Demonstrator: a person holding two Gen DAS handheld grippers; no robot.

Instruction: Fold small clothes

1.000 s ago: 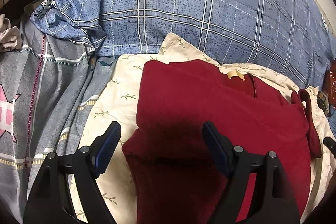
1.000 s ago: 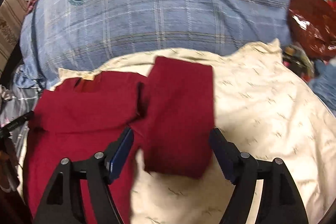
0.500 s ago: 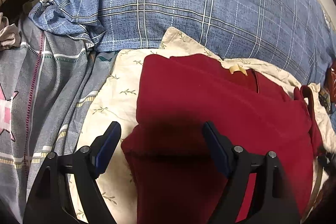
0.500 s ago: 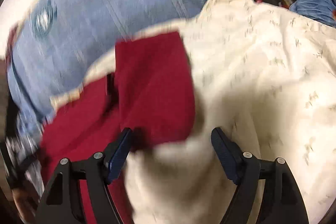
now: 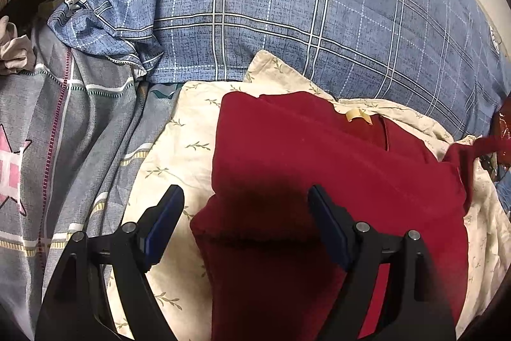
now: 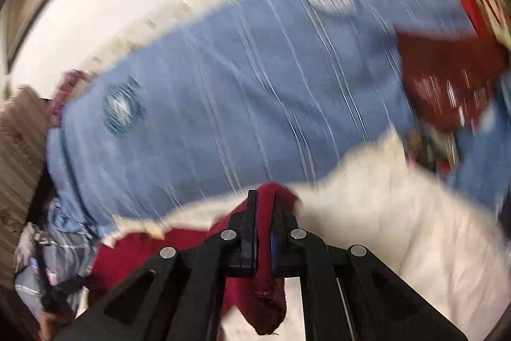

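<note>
A dark red garment lies on a cream leaf-print sheet, its collar tag toward the blue pillow. My left gripper hangs open just above the garment's near left part, its blue pads apart and touching nothing. In the blurred right wrist view my right gripper is shut on the garment's red sleeve, which is pinched between the fingers and hangs below them, lifted off the sheet. In the left wrist view that sleeve is pulled up at the far right.
A blue plaid pillow fills the far side. A grey striped quilt lies to the left of the sheet. A shiny red bag and small clutter sit at the far right.
My right gripper has closed on the red sleeve and risen with it, tilting toward the pillow. The sleeve is pulled up at the right in the left view. My left gripper has stayed put.
</note>
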